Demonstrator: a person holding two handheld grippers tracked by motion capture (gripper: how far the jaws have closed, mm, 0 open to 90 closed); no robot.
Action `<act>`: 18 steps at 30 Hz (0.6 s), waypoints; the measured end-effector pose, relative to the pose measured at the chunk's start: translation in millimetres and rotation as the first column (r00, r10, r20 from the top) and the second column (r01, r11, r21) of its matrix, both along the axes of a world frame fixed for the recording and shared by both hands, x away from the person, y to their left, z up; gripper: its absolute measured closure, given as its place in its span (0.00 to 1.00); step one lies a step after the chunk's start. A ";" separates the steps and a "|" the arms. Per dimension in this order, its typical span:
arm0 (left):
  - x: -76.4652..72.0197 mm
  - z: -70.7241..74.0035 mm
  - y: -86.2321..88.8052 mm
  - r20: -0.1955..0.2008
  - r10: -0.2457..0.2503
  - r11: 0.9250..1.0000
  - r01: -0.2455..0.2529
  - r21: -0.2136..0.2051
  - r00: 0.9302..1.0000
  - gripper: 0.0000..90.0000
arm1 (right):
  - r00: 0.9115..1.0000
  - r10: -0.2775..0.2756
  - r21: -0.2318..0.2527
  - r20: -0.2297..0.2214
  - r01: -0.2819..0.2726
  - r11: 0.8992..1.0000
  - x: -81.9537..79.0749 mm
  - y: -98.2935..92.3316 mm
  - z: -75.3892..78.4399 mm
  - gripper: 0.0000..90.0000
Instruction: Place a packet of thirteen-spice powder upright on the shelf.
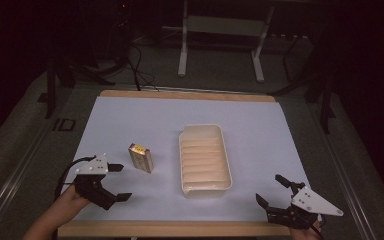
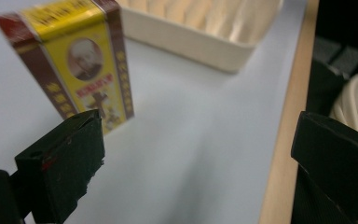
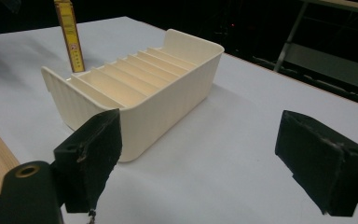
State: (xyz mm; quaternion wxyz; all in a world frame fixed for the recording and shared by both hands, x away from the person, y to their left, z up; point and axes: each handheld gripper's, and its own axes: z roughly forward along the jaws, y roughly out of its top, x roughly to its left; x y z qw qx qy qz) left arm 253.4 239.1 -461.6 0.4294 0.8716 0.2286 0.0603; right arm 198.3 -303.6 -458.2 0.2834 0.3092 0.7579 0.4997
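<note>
Left hand-held gripper (image 1: 111, 182) is sitting jaws wide apart, gripping nothing, at roughly 7 o'clock of the small yellow-and-maroon box (image 1: 141, 157), which is standing upright on the white tabletop (image 1: 130, 120) just at 9 o'clock of the cream ribbed tray (image 1: 205, 187). Right hand-held gripper (image 1: 272, 196) is idling with jaws also apart, at about 4 o'clock of the tray, holding nothing. My read: the left one is lining up for the box, so it's worth squaring the jaws across the narrow faces and closing mid-height, since a tall thin box like this is likely tipping if nudged high
</note>
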 end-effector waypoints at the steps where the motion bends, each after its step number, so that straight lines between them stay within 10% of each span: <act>1: 0.3 0.1 -1.2 -0.005 -0.010 1.000 0.010 0.019 1.000 0.03 | 1.000 0.001 0.000 -0.001 -0.001 1.000 0.1 0.1 0.0 0.16; 10: 3.2 -0.6 -12.1 -0.054 -0.094 0.975 0.102 0.195 0.994 0.03 | 1.000 0.008 -0.004 -0.005 -0.008 1.000 0.6 0.5 -0.5 0.16; 16: 3.9 5.2 -16.5 -0.063 -0.130 0.950 0.142 0.277 0.990 0.03 | 1.000 0.010 -0.006 -0.010 -0.010 1.000 0.8 0.7 -0.8 0.16; 18: 4.1 7.4 -19.6 -0.080 -0.151 0.930 0.169 0.326 0.985 0.03 | 1.000 0.011 -0.007 -0.012 -0.011 1.000 0.7 1.1 -0.9 0.16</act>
